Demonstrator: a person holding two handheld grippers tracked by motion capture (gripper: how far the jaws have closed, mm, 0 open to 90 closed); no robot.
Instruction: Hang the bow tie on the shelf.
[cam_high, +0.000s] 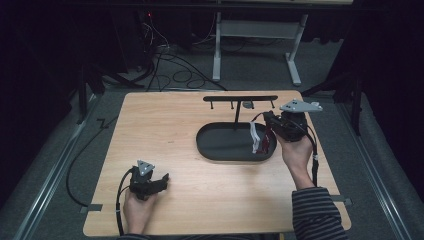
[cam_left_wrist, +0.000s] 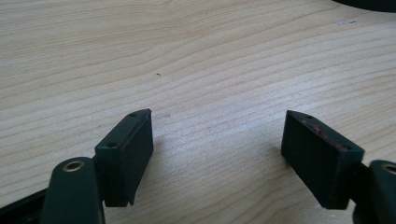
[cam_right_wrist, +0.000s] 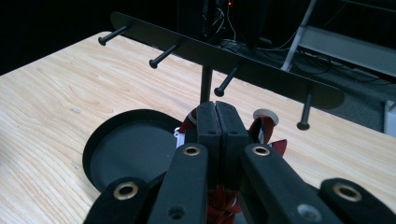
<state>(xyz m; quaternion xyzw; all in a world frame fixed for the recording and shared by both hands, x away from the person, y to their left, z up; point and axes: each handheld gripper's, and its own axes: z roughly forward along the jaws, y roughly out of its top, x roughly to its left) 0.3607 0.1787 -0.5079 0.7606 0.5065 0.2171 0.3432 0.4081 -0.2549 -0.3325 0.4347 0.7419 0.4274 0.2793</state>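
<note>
Two claws on the go here. Left claw (cam_high: 162, 179) sits low at the near edge of the worktop (cam_high: 165, 125), jaws wide apart with just bare wood between them, nothing held. Further back, the right claw (cam_high: 267, 131) is pinched tight on a red and white strap (cam_high: 260, 140), which dangles from it over the right end of the black oval tray (cam_high: 220, 142). From the right claw's own camera the red loops (cam_right_wrist: 261, 128) bunch up on both sides of the shut jaws. Behind that, the tray's post carries a flat bar with pegs (cam_right_wrist: 224, 84) sticking out, just beyond the claw tips.
</note>
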